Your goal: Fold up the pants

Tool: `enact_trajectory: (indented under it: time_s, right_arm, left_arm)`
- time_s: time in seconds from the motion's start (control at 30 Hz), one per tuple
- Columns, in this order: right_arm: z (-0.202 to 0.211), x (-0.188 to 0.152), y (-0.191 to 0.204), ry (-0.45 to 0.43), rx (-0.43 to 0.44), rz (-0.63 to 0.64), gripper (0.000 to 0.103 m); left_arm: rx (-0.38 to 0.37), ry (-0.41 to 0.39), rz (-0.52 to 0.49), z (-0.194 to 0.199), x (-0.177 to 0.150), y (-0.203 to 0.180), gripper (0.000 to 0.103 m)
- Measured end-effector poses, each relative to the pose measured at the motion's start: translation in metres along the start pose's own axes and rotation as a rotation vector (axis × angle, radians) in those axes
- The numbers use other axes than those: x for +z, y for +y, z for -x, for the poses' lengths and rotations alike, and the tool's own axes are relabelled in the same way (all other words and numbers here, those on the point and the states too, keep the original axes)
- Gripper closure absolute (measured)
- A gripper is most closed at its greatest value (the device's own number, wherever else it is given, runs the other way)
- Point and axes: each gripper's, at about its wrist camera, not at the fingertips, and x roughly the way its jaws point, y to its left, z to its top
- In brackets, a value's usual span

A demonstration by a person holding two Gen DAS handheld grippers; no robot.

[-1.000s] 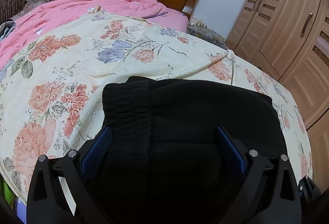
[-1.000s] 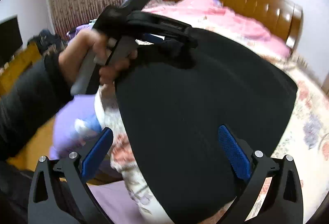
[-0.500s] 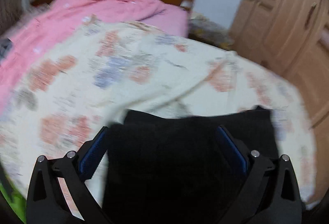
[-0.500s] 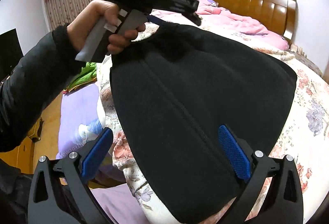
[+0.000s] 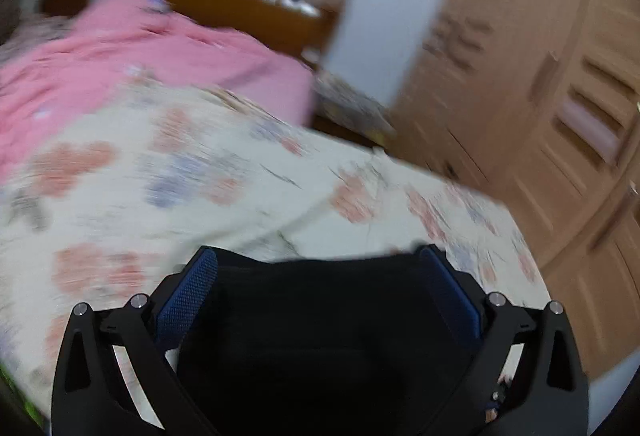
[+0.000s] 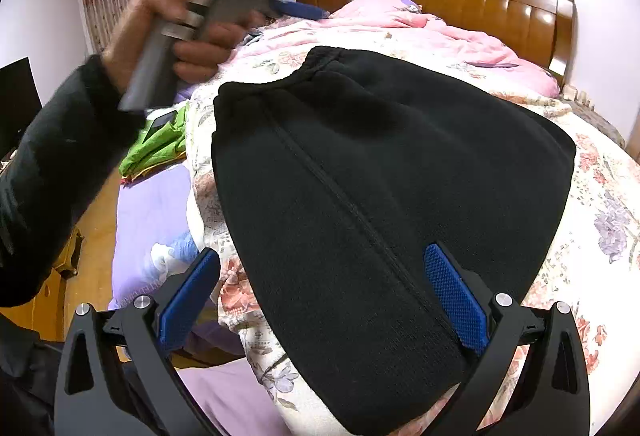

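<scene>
The black pants lie folded on the floral quilt near the foot of the bed, waistband at the far end. They also show in the left wrist view, low between the fingers. My left gripper is open and empty, raised above the pants; it shows blurred in the right wrist view, held by a hand at the upper left. My right gripper is open, its blue pads either side of the near end of the pants, holding nothing.
A pink duvet and a wooden headboard are at the far end of the bed. A wooden wardrobe stands to the right. A purple sheet and green cloth lie left of the bed.
My left gripper has let go of the pants' waistband and lifted up and away. The pants have dropped flat onto the quilt. The right gripper has hardly moved.
</scene>
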Motion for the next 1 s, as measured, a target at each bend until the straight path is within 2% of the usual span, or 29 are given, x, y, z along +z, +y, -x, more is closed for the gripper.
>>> enact_trajectory:
  time_s: [0.1, 0.13, 0.17, 0.2, 0.23, 0.27, 0.3, 0.33, 0.4, 0.43, 0.5, 0.53, 0.57, 0.6, 0.67, 0.7, 0.77, 0.87, 0.93, 0.97, 1.0]
  right_arm:
    - [0.001, 0.001, 0.000, 0.007, 0.000, 0.011, 0.004]
    - [0.001, 0.000, 0.000, 0.006, 0.006, 0.011, 0.004]
    - [0.001, 0.000, -0.001, 0.004, 0.014, 0.005, 0.004]
    - [0.001, 0.000, -0.002, 0.000, 0.014, 0.000, 0.004]
    - [0.001, 0.000, -0.002, -0.003, 0.012, -0.003, 0.004]
    - [0.001, 0.000, -0.003, -0.005, 0.017, -0.006, 0.004]
    - [0.001, 0.000, -0.004, -0.006, 0.021, -0.010, 0.004]
    - [0.001, -0.001, -0.004, -0.008, 0.024, -0.011, 0.004]
    - [0.002, -0.001, -0.005, -0.014, 0.030, -0.017, 0.004]
    - [0.002, -0.001, -0.006, -0.016, 0.035, -0.021, 0.004]
    - [0.003, -0.001, -0.007, -0.025, 0.034, -0.020, 0.004]
    - [0.004, -0.001, -0.006, -0.031, 0.032, -0.020, 0.004]
    - [0.007, 0.000, -0.007, -0.036, 0.031, -0.028, 0.004]
    - [0.010, 0.000, -0.008, -0.042, 0.035, -0.041, 0.004]
    - [0.023, 0.001, -0.010, -0.078, 0.062, -0.076, 0.004]
    - [0.027, 0.002, -0.010, -0.093, 0.066, -0.082, 0.004]
    - [0.035, 0.002, -0.009, -0.113, 0.061, -0.079, 0.004]
    - [0.029, -0.002, -0.003, -0.065, 0.032, -0.049, 0.004]
    - [0.019, -0.008, 0.000, -0.019, 0.007, -0.024, 0.004]
    - [0.015, -0.011, 0.004, -0.003, -0.016, 0.008, 0.004]
    - [0.014, -0.011, 0.008, 0.004, -0.036, 0.039, 0.004]
  left_arm:
    - [0.132, 0.121, -0.018, -0.054, -0.011, 0.018, 0.002]
    - [0.150, 0.167, -0.005, -0.066, -0.014, 0.028, 0.002]
    - [0.131, 0.228, 0.067, -0.075, -0.016, 0.044, 0.002]
    - [0.117, 0.222, 0.117, -0.075, -0.014, 0.054, 0.002]
    - [0.138, 0.218, 0.161, -0.073, -0.011, 0.064, 0.002]
    - [0.149, 0.260, 0.203, -0.080, -0.013, 0.071, 0.001]
    - [0.104, 0.306, 0.268, -0.088, -0.016, 0.080, 0.001]
    - [0.053, 0.318, 0.347, -0.089, -0.019, 0.092, 0.001]
    - [0.046, 0.307, 0.355, -0.085, -0.021, 0.094, 0.001]
    - [0.066, 0.300, 0.337, -0.082, -0.022, 0.092, 0.001]
    - [0.103, 0.223, 0.284, -0.071, -0.019, 0.080, 0.002]
    - [0.149, 0.144, 0.263, -0.054, -0.017, 0.075, 0.002]
    - [0.219, 0.030, 0.252, -0.028, -0.015, 0.067, 0.002]
    - [0.250, -0.080, 0.235, 0.001, -0.016, 0.055, 0.002]
    - [0.232, -0.187, 0.154, 0.045, -0.026, 0.027, 0.002]
    - [0.221, -0.195, 0.094, 0.059, -0.034, 0.012, 0.002]
    - [0.245, -0.160, -0.020, 0.069, -0.050, -0.014, 0.002]
    - [0.376, -0.004, -0.231, 0.048, -0.098, -0.048, 0.002]
    - [0.396, 0.096, -0.257, 0.020, -0.120, -0.051, 0.001]
    - [0.389, 0.104, -0.245, 0.015, -0.130, -0.044, 0.001]
    - [0.362, 0.049, -0.209, 0.021, -0.134, -0.035, 0.001]
